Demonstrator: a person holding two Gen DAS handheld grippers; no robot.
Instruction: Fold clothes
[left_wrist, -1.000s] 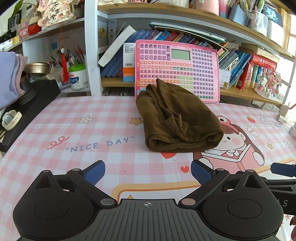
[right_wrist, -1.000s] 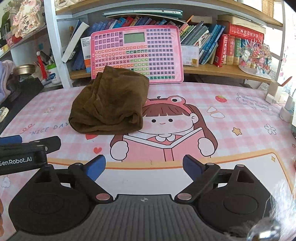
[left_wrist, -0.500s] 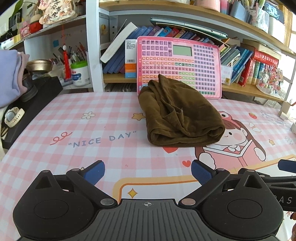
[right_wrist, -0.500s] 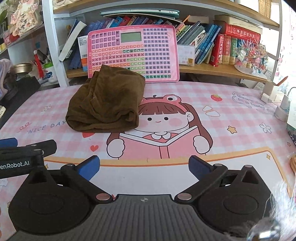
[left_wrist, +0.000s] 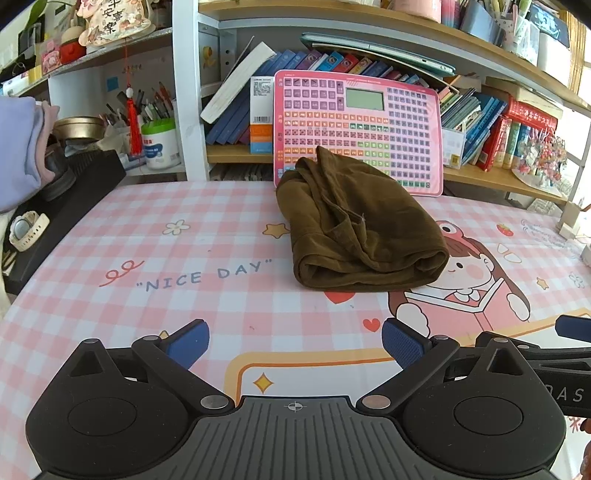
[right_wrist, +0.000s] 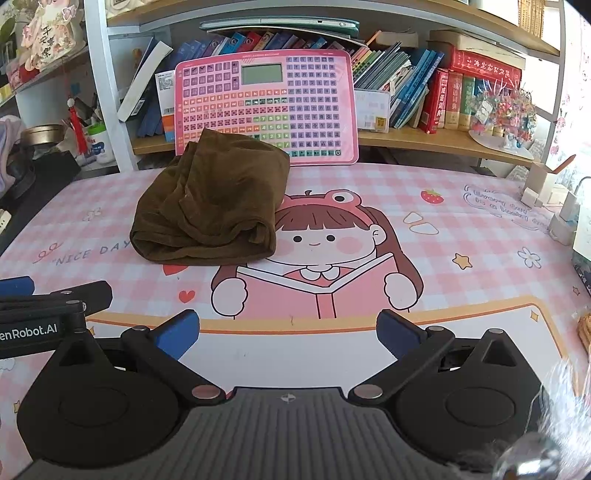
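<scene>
- brown garment (left_wrist: 358, 225) sits folded mid-frame on the desk (left_wrist: 184, 258), back edge against the pink keyboard board (left_wrist: 391, 125)
- left tool (left_wrist: 295, 341) and right tool (right_wrist: 288, 330) both gaping wide, holding nothing

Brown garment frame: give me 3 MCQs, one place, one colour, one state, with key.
1. Where is the garment?
A. on the mat before the pink board
B. on a shelf
C. in a gripper

2. What colour are the gripper pads?
A. red
B. blue
C. white

3. What state is the right gripper in?
A. shut on cloth
B. shut, empty
C. open, empty

Key: A, it lies on the mat with the board behind; B, blue pads show in both views; C, jaws stand wide with only mat between.
</scene>
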